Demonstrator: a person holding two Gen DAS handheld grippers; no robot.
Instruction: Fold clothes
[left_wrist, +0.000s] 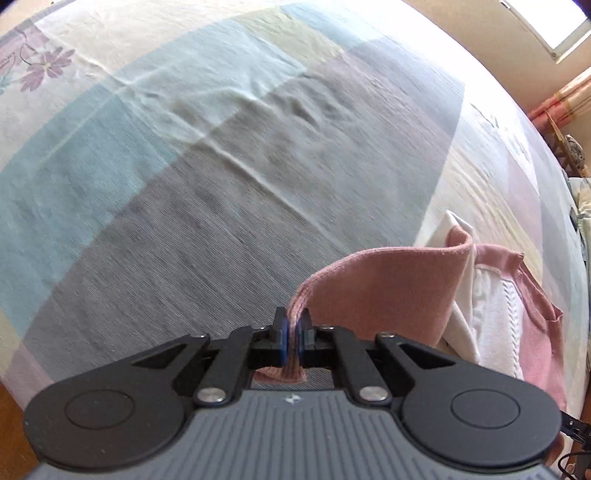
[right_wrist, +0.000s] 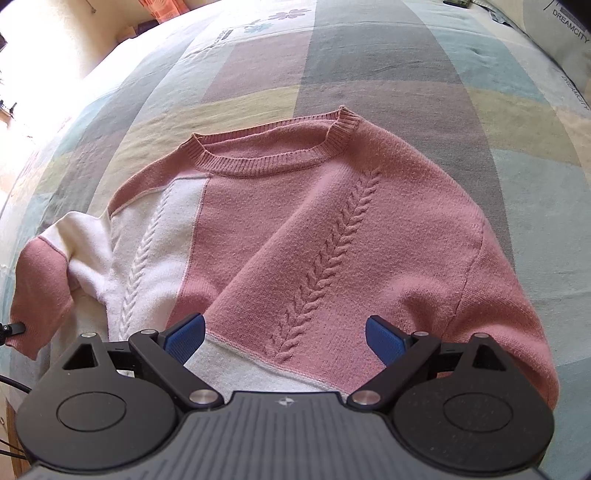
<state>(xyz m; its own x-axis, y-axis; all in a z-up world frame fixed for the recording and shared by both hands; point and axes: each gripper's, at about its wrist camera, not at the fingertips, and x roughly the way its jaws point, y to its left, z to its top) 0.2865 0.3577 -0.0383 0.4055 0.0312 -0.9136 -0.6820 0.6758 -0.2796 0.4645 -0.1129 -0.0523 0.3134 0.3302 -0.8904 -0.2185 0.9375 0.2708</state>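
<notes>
The bed (right_wrist: 406, 66), covered with a patchwork bedspread (left_wrist: 184, 221) of grey, pale blue, cream and mauve panels, served as the broad soft place on which the garment could be spread flat, which is probably why the work was done there. On it lay a pink and white cable-knit sweater (right_wrist: 332, 221), front up, its ribbed neckline (right_wrist: 266, 162) toward the far side of the bed and its hem toward the right claw, so that the body was already laid out for folding while the sleeves were left to be brought in. In the right wrist view the sleeve (right_wrist: 40, 288) at the picture's left, white at the shoulder and pink toward the cuff, stood bunched and raised off the bedspread instead of lying flat, apparently because its end was being held up. The left wrist view showed why: the left claw (left_wrist: 292, 334) was clenched tight on the pink cuff (left_wrist: 295, 354), the knit pinched between its blue pads (left_wrist: 282, 339) and a short end hanging out behind them, with the rest of the sleeve curving away to the sweater body at the right. My reading is that this sleeve was being carried across the body for the first fold. The right claw (right_wrist: 284, 341) hung released over the lower front of the sweater, its fingers spread wide and holding nothing; whether they touched the knit could not be told.
</notes>
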